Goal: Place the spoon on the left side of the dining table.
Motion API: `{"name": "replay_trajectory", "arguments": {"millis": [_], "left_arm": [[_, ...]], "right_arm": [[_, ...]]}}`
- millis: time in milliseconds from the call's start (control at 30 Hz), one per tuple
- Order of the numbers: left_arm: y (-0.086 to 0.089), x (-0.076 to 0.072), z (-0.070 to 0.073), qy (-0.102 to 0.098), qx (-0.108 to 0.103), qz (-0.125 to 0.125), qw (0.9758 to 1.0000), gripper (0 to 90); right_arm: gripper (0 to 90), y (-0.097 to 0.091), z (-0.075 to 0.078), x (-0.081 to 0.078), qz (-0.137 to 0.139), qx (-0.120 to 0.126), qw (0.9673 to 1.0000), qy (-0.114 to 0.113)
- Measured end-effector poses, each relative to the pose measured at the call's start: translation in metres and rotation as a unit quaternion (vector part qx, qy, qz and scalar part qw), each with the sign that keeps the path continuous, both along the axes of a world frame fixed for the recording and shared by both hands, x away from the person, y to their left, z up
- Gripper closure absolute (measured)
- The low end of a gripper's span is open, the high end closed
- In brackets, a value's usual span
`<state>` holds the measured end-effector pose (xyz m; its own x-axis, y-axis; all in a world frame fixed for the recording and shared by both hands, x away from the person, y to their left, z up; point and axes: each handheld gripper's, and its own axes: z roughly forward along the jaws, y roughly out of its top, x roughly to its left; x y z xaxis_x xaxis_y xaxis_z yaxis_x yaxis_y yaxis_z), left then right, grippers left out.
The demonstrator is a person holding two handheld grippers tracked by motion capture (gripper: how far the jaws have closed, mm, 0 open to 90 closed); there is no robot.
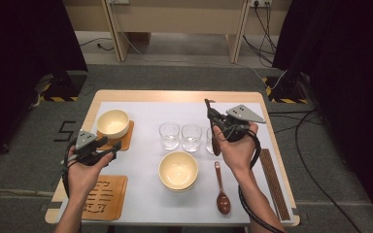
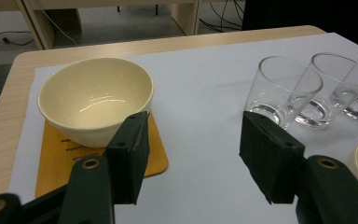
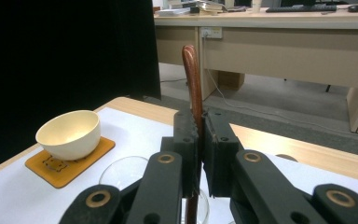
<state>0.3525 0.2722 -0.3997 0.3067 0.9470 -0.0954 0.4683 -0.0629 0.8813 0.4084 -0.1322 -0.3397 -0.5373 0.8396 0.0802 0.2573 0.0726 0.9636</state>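
With one bowl [image 1: 112,123] already on its coaster [image 1: 126,138], the right tool [image 1: 212,127] is clamped on a lifted spoon [image 3: 193,79] above the glasses [image 1: 191,137], not yet placed, while the left tool [image 2: 193,154] hangs with jaws apart near that bowl, holding nothing.

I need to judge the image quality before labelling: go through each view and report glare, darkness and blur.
High view: soft overall, with bright glare inside the front bowl; both upper corners are near black. Left gripper view: a sheen streak inside the bowl on the coaster, highlights in the glasses, the near jaws slightly soft. Right gripper view: the left side is black, the spoon handle sharp, the far desks softer.
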Motion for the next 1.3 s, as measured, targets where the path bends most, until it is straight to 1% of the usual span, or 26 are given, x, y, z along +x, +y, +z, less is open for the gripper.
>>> {"name": "replay_trajectory", "arguments": {"millis": [300,333,433,633,800,900,967,1300], "left_arm": [[0.0,0.0,0.0,0.0,0.0,0.0,1.0,41.7],[0.0,0.0,0.0,0.0,0.0,0.0,1.0,41.7],[0.001,0.0,0.0,-0.001,0.0,0.0,1.0,41.8],[-0.001,0.001,0.001,-0.001,0.001,-0.002,1.0,41.8],[-0.001,0.001,0.0,-0.003,0.003,0.002,1.0,41.6],[-0.002,0.002,0.001,-0.009,0.004,0.003,0.9999,41.7],[-0.003,0.004,0.003,-0.014,0.005,-0.001,0.9999,41.7],[-0.007,0.009,0.009,-0.018,0.003,-0.007,0.9998,41.7]], "right_arm": [[84.9,0.005,-0.002,0.003,0.003,0.002,1.0,0.002],[84.9,0.006,-0.002,0.004,0.005,0.001,1.0,-0.003],[84.9,0.008,-0.001,0.005,0.006,0.001,1.0,-0.001],[84.9,0.013,0.0,0.007,0.009,0.0,0.9999,-0.007],[84.9,0.016,0.0,0.009,0.01,0.001,0.9999,-0.009],[84.9,0.017,0.0,0.01,0.01,0.0,0.9999,-0.011],[84.8,0.019,-0.001,0.01,0.011,0.0,0.9999,-0.012],[84.8,0.025,0.001,0.013,0.014,0.001,0.9998,-0.013]]}}
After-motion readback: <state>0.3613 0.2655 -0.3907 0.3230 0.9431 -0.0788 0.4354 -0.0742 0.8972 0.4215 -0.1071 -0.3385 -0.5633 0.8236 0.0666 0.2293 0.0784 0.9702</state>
